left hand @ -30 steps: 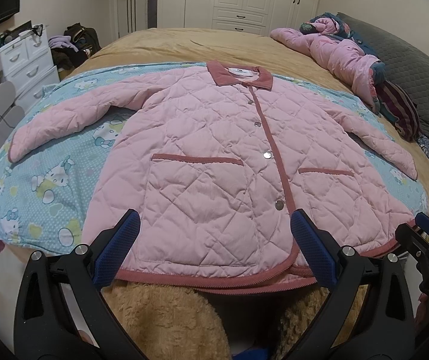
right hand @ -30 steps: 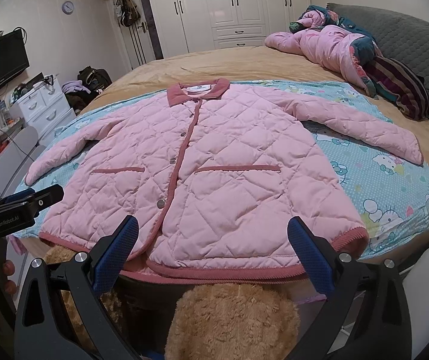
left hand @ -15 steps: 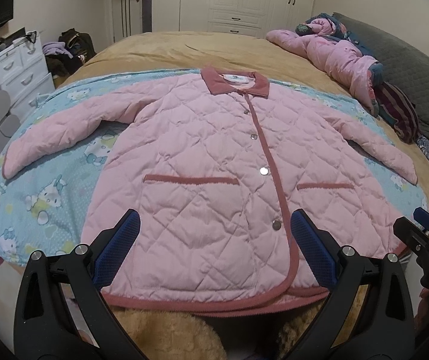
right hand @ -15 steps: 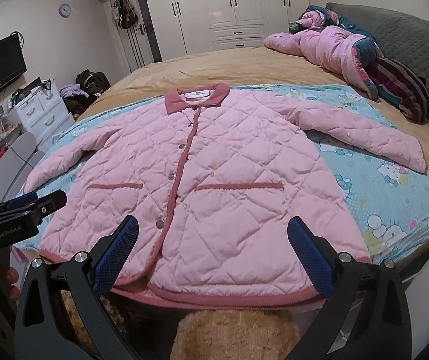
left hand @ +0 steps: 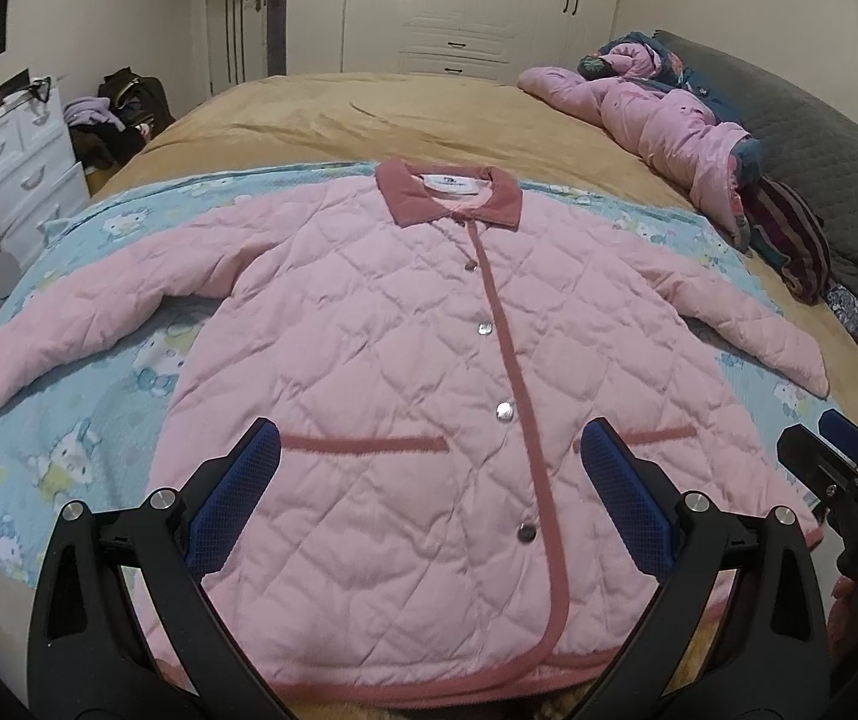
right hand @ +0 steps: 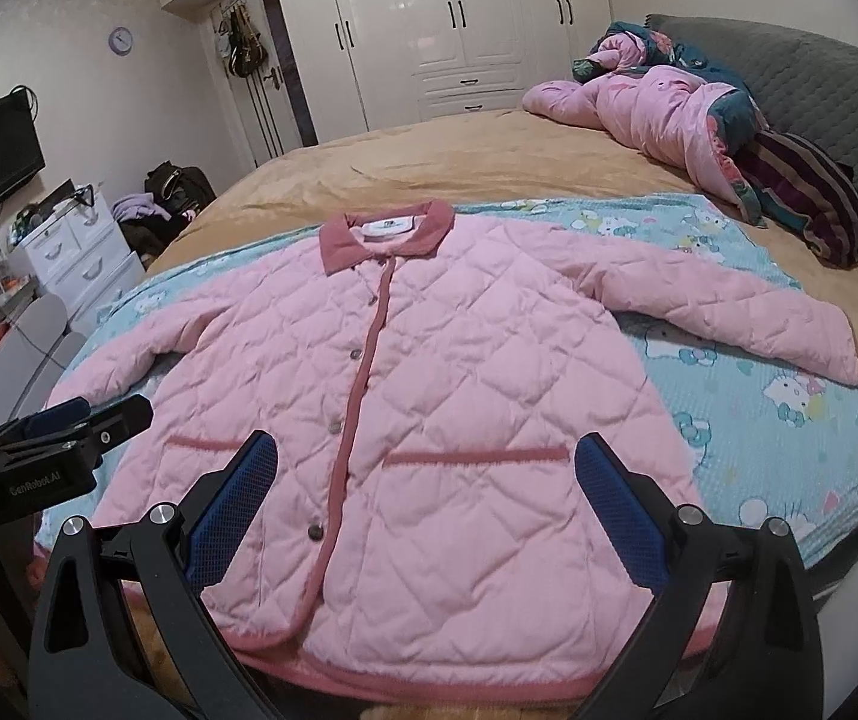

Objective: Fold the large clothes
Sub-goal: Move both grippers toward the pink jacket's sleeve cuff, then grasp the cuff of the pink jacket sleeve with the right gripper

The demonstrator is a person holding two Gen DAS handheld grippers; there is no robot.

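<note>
I see the pink quilted jacket (left hand: pixel 405 372) lying flat and face up on a blue cartoon-print sheet (left hand: pixel 69 420), which is spread over the tan bed (left hand: pixel 405 114). The jacket is buttoned down the front, its darker pink collar (left hand: pixel 447 195) pointing away from me and its hem nearest me. Both sleeves are spread outward, one to each side, resting on the sheet.

My left tongs (left hand: pixel 429 504) hover over the lower part of the jacket with the jaws wide apart and nothing between them; the blue pads (left hand: pixel 231 504) frame the left pocket trim and the button line. My right tongs (right hand: pixel 423 507) hang over the jacket's lower right half, also spread wide and gripping nothing. Whether either pair touches the fabric I cannot tell.

At the far right of the bed a crumpled pink padded coat (right hand: pixel 657 108) sits against a grey headboard (right hand: pixel 819 78), with a striped cloth (right hand: pixel 801 192) beside it. A white drawer unit (right hand: pixel 81 258) stands left of the bed, and white wardrobes (right hand: pixel 459 24) line the back wall.
</note>
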